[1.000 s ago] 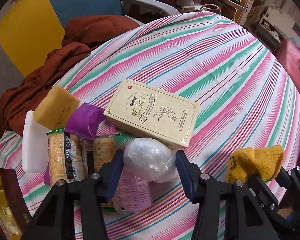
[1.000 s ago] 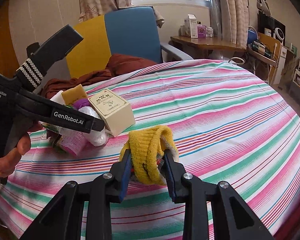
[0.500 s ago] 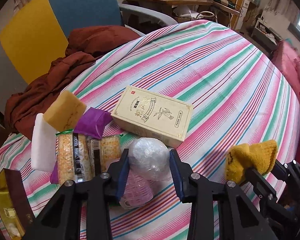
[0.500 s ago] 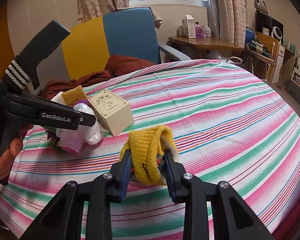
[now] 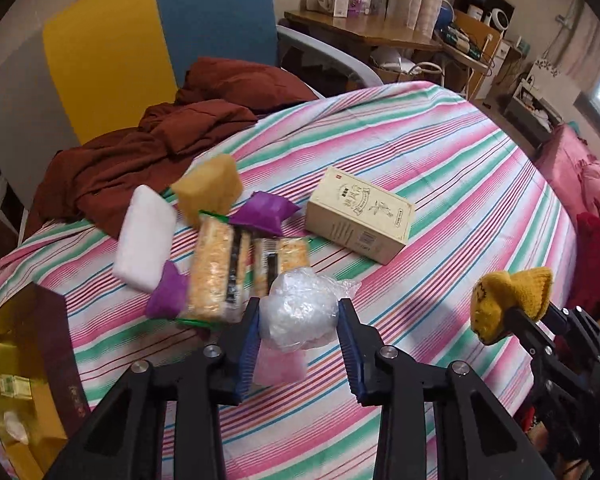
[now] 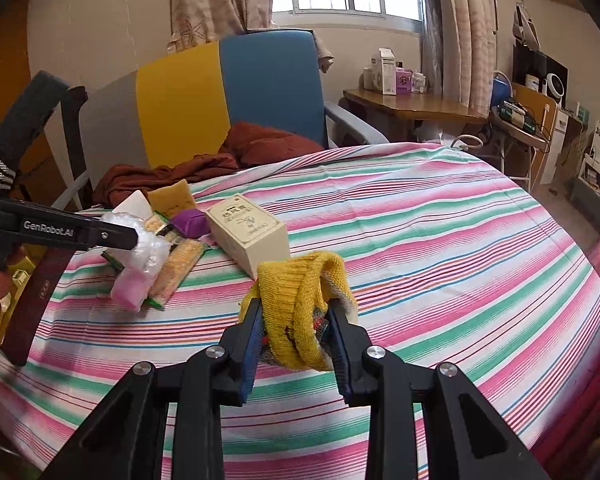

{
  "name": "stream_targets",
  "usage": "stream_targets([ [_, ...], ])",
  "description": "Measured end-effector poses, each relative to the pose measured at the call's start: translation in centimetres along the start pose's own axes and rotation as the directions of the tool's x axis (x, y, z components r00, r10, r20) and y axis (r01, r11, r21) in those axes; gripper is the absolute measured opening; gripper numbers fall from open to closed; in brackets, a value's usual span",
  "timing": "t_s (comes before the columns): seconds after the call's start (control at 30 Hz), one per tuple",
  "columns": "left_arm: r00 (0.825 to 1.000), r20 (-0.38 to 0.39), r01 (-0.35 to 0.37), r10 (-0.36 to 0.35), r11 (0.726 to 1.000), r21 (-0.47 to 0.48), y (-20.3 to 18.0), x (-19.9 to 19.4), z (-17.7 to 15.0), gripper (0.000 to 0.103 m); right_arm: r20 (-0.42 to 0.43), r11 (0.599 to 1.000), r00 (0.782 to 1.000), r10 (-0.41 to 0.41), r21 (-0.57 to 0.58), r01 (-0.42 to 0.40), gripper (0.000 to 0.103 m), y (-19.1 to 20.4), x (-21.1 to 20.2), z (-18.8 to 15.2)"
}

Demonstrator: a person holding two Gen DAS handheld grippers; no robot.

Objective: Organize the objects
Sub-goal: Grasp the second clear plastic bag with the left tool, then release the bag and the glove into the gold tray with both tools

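Left wrist view: the left gripper (image 5: 299, 326) is clamped on a crinkled clear plastic bag with a pink lower part (image 5: 298, 312), lifted off the striped pink-and-green cloth-covered counter (image 5: 440, 184), near the cracker packets (image 5: 216, 268) and the cream rectangular tea box (image 5: 360, 214). Right wrist view: the right gripper (image 6: 296, 334), level and pointing forward, grasps a mustard-yellow knitted sock (image 6: 300, 300) above the counter's near edge, just in front of the box.
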State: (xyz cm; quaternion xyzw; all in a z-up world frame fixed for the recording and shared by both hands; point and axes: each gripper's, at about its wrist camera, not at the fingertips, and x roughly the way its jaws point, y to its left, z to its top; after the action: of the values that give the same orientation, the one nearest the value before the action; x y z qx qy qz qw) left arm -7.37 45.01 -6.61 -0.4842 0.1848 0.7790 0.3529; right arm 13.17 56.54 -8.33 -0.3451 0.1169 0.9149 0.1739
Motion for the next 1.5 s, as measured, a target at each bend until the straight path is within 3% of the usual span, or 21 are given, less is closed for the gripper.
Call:
stream_targets([
  [0.4,0.998,0.05,0.044,-0.04,0.995,-0.09,5.4,-4.8,-2.0,0.037,0.018,0.998,1.0,0.024,-0.059,-0.023,0.031,4.5,-1.6,0.8],
  [0.6,0.996,0.089,0.023,-0.011,0.991,-0.135,10.0,-8.2,-4.9,0.037,0.024,0.99,0.997,0.071,-0.123,-0.068,0.031,8.4,-2.5,1.3],
  [0.77,0.992,0.1,-0.05,0.07,0.98,-0.192,16.0,-11.1,-9.1,0.037,0.03,0.968,0.988,0.154,-0.205,-0.144,0.031,14.1,-3.2,2.1],
  [0.9,0.983,0.086,-0.131,0.163,0.947,-0.293,22.3,-12.9,-13.4,0.037,0.028,0.931,0.968,0.248,-0.282,-0.23,0.031,20.2,-3.5,3.0],
  [1.03,0.968,0.047,-0.21,0.245,0.902,-0.378,27.6,-13.5,-16.9,0.038,-0.004,0.872,0.935,0.356,-0.358,-0.333,0.031,27.4,-3.2,3.6],
  [1.17,0.938,-0.014,-0.322,0.346,0.856,-0.406,31.0,-12.7,-19.7,0.038,-0.075,0.806,0.897,0.436,-0.411,-0.426,0.031,34.2,-1.8,3.3],
  [1.33,0.935,-0.04,-0.334,0.352,0.835,-0.437,33.1,-12.0,-21.2,0.04,-0.155,0.752,0.873,0.462,-0.455,-0.478,0.031,40.0,0.2,1.9],
  [1.5,0.939,-0.038,-0.32,0.341,0.832,-0.452,33.7,-11.8,-21.7,0.042,-0.231,0.73,0.856,0.462,-0.449,-0.516,0.033,42.4,2.1,0.7],
])
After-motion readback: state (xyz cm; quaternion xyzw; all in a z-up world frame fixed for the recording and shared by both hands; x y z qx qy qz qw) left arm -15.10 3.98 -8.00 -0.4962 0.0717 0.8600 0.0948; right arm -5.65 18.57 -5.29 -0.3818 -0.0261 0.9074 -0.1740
